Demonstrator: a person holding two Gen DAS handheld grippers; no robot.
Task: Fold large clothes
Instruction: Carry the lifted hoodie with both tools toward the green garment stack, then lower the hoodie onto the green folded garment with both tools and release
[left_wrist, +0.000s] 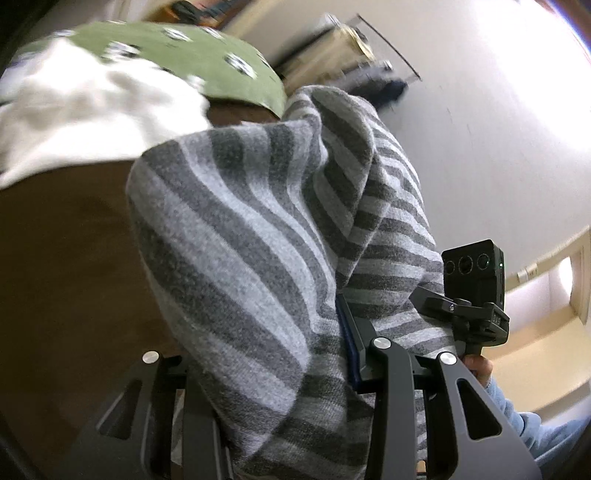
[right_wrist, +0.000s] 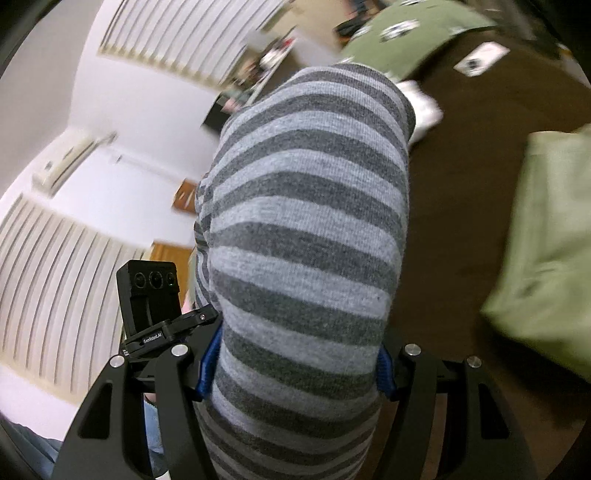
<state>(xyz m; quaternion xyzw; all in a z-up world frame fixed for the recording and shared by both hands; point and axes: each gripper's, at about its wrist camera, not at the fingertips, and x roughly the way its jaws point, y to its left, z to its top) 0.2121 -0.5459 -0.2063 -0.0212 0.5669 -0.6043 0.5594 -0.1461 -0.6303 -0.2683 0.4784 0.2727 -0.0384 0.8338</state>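
Observation:
A grey striped knit garment (left_wrist: 258, 229) fills the middle of the left wrist view, bunched and hanging over my left gripper (left_wrist: 273, 354). That gripper is shut on a fold of it; one blue pad (left_wrist: 349, 343) shows, and the other finger is hidden under the cloth. In the right wrist view the same striped garment (right_wrist: 306, 221) bulges up between the fingers of my right gripper (right_wrist: 297, 369). Both its blue pads (right_wrist: 210, 365) press on the thick roll of cloth. The garment is lifted above a brown surface (left_wrist: 66, 258).
A white cloth (left_wrist: 85, 110) and a green printed cloth (left_wrist: 207, 55) lie on the brown surface (right_wrist: 461, 184) beyond. A pale green cloth (right_wrist: 546, 236) lies at the right. A black camera module (left_wrist: 474, 269) sits beside the gripper, with a hand (left_wrist: 478, 365) below it.

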